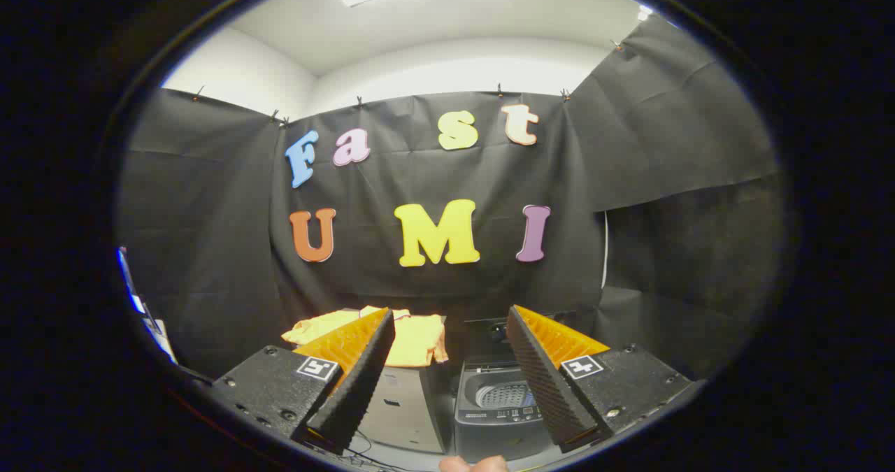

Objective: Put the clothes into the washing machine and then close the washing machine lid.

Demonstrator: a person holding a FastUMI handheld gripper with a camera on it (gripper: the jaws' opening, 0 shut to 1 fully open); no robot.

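A hand-held gripper (pixel 447 332) hangs with its two fingers spread wide and nothing between them, well back from the things it is meant to handle. Beyond the fingers, a yellow cloth garment with a thin dark-trimmed neckline (pixel 412 339) lies spread flat on top of a pale box-like stand (pixel 402 409), one finger partly covering its near side. Laid out flat and unfolded, it offers loose edges that the fingers could pinch, which is probably why it sits there in the open.

Just beside the stand is a small grey top-loading washing machine (pixel 498 423). Its perforated metal drum (pixel 505 394) shows through the open top, and its dark lid (pixel 489 332) appears to stand raised at the back, though the dim backdrop makes that hard to confirm. The open mouth is ready to take the garment from above.

A fingertip of the person (pixel 475 463) holding the tool shows just below the machine.

The task appears barely begun: the garment is not yet in the drum and the lid is not yet down. The wide gap between the fingers suits a reach towards the cloth first, with the short carry sideways to the drum after that.
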